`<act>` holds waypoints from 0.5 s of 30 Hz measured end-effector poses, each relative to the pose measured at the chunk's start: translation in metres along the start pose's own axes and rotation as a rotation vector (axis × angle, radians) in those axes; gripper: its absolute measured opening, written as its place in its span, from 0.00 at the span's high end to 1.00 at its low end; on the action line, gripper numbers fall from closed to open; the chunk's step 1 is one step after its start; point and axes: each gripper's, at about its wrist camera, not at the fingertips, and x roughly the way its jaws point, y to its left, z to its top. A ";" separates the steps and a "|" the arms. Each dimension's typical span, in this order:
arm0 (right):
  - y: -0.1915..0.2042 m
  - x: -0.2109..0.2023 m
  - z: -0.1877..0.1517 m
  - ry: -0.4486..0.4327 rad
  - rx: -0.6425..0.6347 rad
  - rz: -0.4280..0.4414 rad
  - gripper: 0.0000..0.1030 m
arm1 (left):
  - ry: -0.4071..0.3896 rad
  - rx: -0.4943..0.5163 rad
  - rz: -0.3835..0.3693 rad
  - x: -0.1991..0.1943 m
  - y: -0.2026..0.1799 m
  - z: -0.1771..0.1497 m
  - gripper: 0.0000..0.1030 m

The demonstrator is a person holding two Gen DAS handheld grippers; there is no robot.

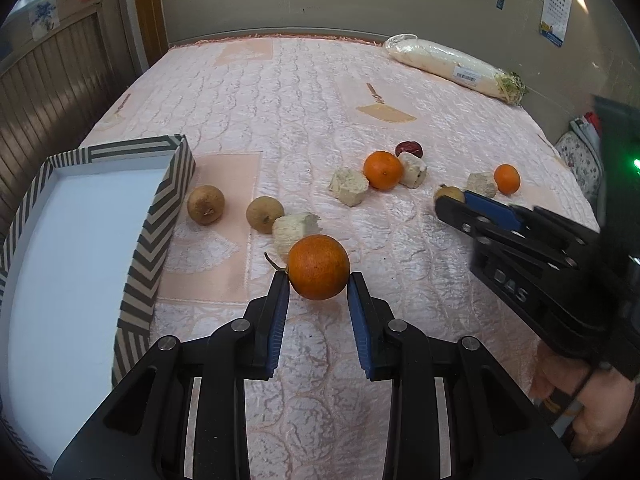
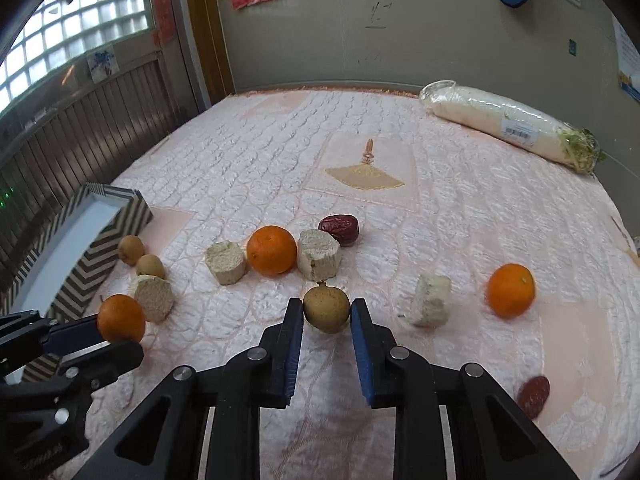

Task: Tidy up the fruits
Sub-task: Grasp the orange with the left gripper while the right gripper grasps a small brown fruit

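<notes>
Both tools pinch fruit for the striped cardboard tray (image 1: pixel 160 216) at left: the left gripper (image 1: pixel 318 280) clamps a round orange (image 1: pixel 318 266) near its wall, the right gripper (image 2: pixel 326 310) a brown longan (image 2: pixel 326 308) mid-cloth.

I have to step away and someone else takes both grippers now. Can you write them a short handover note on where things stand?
Left gripper: shut on an orange, beside the striped box.
Right gripper: shut on a brown longan.
On the bedspread: two more oranges, two longans near the box, two red dates, four pale chunks, one at.
Done: nothing shows in the visible part of the box.
Left: probably drop both held fruits in, then collect the rest.
</notes>
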 end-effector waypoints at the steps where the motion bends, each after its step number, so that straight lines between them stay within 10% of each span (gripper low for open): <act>1: 0.001 -0.005 -0.002 -0.009 0.007 0.004 0.77 | -0.004 -0.002 0.000 -0.002 0.001 0.000 0.71; 15: 0.059 -0.064 0.003 -0.125 -0.024 0.116 0.77 | -0.109 -0.050 0.071 -0.058 0.037 0.003 0.71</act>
